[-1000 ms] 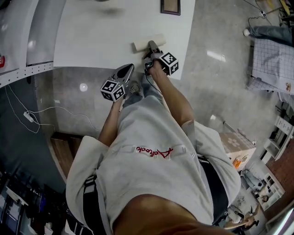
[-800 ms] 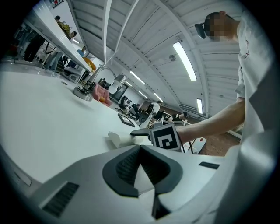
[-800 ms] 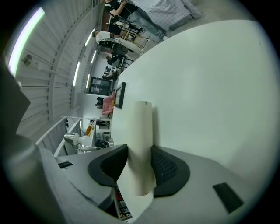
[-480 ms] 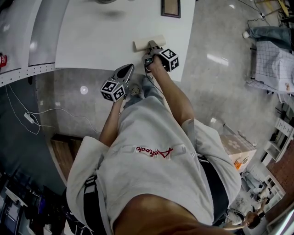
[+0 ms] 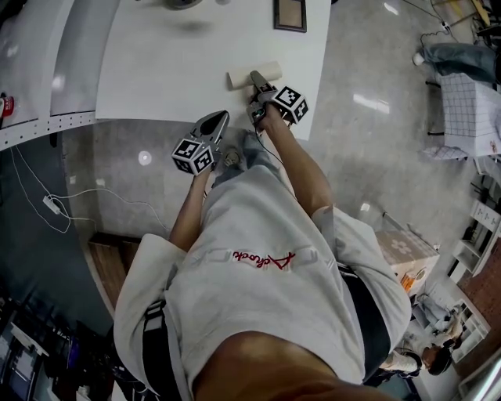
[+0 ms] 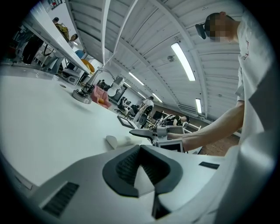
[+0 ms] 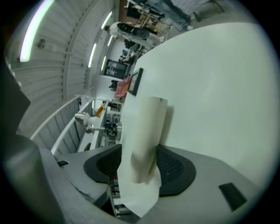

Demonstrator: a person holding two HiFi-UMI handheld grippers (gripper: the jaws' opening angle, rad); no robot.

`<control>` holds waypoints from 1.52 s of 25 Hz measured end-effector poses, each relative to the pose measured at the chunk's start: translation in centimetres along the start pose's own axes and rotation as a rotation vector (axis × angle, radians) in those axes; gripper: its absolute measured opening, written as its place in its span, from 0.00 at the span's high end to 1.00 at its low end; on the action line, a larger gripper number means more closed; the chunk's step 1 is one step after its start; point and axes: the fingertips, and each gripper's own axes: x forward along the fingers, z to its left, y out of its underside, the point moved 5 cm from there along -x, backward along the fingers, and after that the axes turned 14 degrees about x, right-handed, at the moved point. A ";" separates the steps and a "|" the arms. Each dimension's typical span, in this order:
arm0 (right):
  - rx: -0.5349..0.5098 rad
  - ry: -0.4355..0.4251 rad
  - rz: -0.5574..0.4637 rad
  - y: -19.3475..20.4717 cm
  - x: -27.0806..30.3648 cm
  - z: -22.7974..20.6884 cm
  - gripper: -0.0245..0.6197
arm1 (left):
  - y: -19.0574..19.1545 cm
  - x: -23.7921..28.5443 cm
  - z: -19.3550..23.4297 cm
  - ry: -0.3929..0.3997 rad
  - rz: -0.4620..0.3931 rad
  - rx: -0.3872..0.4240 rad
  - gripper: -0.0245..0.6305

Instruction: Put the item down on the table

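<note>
A cream paper roll (image 5: 252,73) lies on the white table (image 5: 172,63) near its front right corner. My right gripper (image 5: 257,80) reaches over the table edge onto the roll. In the right gripper view the roll (image 7: 146,131) runs between the two dark pads (image 7: 109,162), a loose flap hanging at its near end. The right gripper (image 7: 141,162) is opening and its pads stand off the paper. My left gripper (image 5: 218,119) hovers off the table's front edge, shut and empty, its pads (image 6: 124,166) meeting at the tips. From the left gripper view the roll (image 6: 114,141) shows beside the right gripper (image 6: 148,132).
A dark picture frame (image 5: 290,12) and a round dark object (image 5: 182,4) sit at the table's far edge. A white cable (image 5: 55,200) trails on the floor at left. A cardboard box (image 5: 403,254) stands on the floor at right.
The right gripper has shifted slightly to the right at the roll, which stays at the same spot on the table. The left gripper has not moved.
</note>
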 end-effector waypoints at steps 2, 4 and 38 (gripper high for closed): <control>-0.101 0.022 0.066 0.2 0.0 0.2 0.57 | 0.1 0.2 -0.2 0.010 0.004 0.008 0.93; -0.197 0.046 0.123 0.3 0.1 0.5 0.57 | 0.1 0.4 -0.5 0.017 0.006 0.008 0.93; -1.221 0.275 0.215 3.9 -0.5 0.1 0.95 | -0.3 -0.1 -0.5 0.061 0.004 0.034 0.93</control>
